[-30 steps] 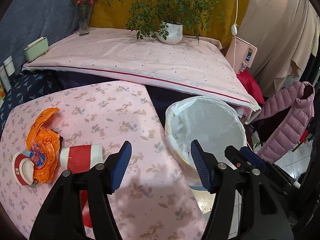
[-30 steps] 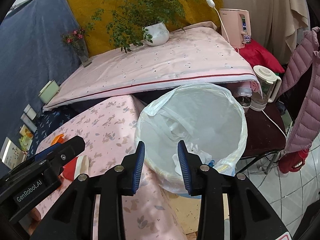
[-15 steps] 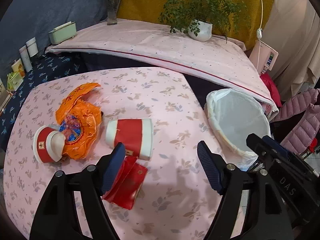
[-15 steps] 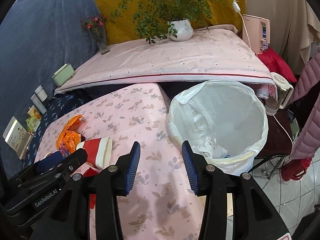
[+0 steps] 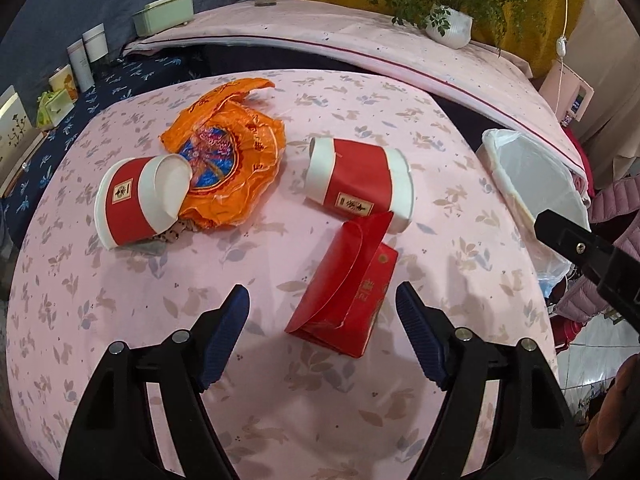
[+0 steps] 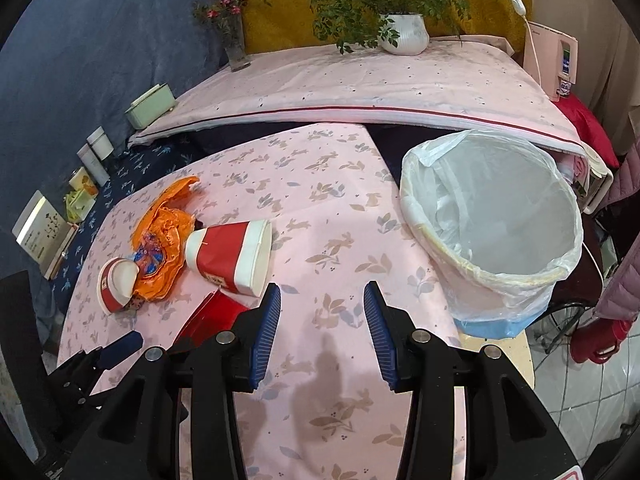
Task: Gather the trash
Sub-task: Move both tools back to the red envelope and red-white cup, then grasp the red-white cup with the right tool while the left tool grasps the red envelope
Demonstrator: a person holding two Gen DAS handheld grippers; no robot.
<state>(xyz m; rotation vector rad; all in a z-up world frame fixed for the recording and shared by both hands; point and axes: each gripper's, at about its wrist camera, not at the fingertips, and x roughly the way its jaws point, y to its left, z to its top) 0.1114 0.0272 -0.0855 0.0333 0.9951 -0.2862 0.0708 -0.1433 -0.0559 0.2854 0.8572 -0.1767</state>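
Observation:
On the pink floral table (image 5: 128,288) lie a red paper packet (image 5: 348,288), a red-and-white paper cup on its side (image 5: 360,180), a second crushed cup (image 5: 140,200) and an orange wrapper (image 5: 232,160). My left gripper (image 5: 322,334) is open and empty, just in front of the red packet. My right gripper (image 6: 322,330) is open and empty above bare table, with the cup (image 6: 228,256) to its left. The trash bin (image 6: 496,236) with a white liner stands at the table's right edge.
A second pink-covered table (image 6: 360,80) stands behind with a potted plant (image 6: 400,32), a flower vase (image 6: 234,52) and a green box (image 6: 150,106). Small containers and a booklet (image 6: 40,228) lie at far left. A pink jacket (image 5: 616,208) hangs at right.
Both grippers have swung left from the bin toward the trash on the table. The left gripper has closed in on the red packet. The right gripper has opened wider.

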